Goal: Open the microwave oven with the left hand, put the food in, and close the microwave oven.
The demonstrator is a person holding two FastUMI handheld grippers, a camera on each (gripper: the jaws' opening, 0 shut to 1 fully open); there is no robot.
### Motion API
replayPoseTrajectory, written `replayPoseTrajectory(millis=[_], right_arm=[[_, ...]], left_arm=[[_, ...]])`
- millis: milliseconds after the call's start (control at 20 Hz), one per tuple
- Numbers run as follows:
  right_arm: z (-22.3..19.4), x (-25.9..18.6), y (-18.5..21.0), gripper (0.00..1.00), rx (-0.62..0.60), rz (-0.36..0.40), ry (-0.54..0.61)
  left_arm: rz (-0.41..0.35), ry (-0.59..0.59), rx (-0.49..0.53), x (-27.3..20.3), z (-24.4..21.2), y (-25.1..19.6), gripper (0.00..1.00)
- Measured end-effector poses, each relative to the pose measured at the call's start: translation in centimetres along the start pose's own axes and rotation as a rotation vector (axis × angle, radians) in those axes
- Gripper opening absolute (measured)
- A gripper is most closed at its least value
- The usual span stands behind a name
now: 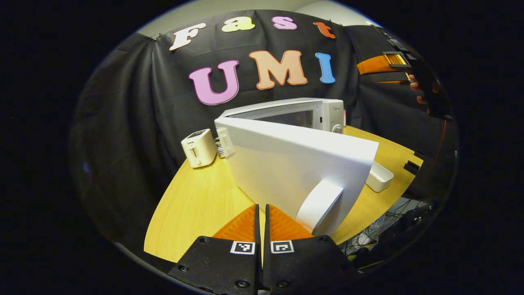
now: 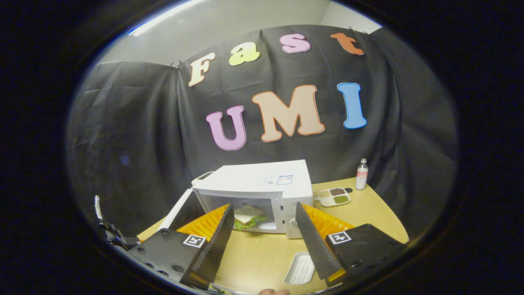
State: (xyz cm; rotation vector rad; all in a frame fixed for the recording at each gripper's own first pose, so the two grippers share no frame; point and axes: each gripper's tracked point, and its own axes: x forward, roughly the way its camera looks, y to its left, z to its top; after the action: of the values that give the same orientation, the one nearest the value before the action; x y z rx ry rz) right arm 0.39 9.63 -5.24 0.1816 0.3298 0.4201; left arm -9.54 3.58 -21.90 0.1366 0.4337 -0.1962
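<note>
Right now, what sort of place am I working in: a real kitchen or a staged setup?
Most likely a staged recording booth, not a real kitchen: a black cloth backdrop hangs behind a bare wooden table that holds a white microwave oven with its door open, a toaster and a divided snack tray.

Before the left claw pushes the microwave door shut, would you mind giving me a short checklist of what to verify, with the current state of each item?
1. Food inside: the sandwich lies in the microwave cavity. Ok.
2. Door state: the door stands swung open, handle toward the left claw. Ok.
3. Left claw: fingers closed together, empty, just beside the handle; contact with the door cannot be told. Cannot tell.
4. Right claw: open, holding nothing, held back in front of the microwave, outside the cavity. Ok.
5. Door path: the white tray lies on the table out in front of the oven; whether it clears the door's swing, cannot tell.
</note>
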Motion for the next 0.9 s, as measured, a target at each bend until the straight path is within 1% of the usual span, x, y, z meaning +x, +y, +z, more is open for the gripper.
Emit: replayPoseTrajectory(millis=[100, 150, 350, 400, 650, 800, 900], right_arm=[[0.6, -0.5, -0.3, 0.92, 0.009, -0.015, -0.013], [0.9, -0.8, -0.5, 0.84, 0.013, -0.024, -0.019], [2.1, -2.4, -1.6, 0.83, 0.014, -0.069, -0.045], [2.3, -2.9, -1.9, 0.83, 0.014, -0.08, -0.05], [3.5, -4.7, -3.4, 0.83, 0.0, -0.134, -0.084], [3.9, -5.6, -4.1, 0.83, -0.011, -0.158, -0.103], [3.6, -6.1, -4.7, 0.83, -0.01, -0.175, -0.098]], left_arm=[[-0.036, -0.016, 0.003, 1.0, 1.0, -1.0, 0.0], [-0.05, -0.021, 0.003, 1.5, 1.3, -1.5, 0.0], [-0.107, -0.031, -0.004, 3.7, 2.7, -3.3, 0.0], [-0.104, -0.034, 0.001, 4.4, 3.1, -3.3, 0.0], [-0.164, -0.066, 0.019, 7.2, 5.5, -4.7, 0.0], [-0.189, -0.08, 0.018, 9.0, 6.7, -5.5, 0.0], [-0.19, -0.091, 0.009, 10.4, 7.9, -5.9, 0.0]])
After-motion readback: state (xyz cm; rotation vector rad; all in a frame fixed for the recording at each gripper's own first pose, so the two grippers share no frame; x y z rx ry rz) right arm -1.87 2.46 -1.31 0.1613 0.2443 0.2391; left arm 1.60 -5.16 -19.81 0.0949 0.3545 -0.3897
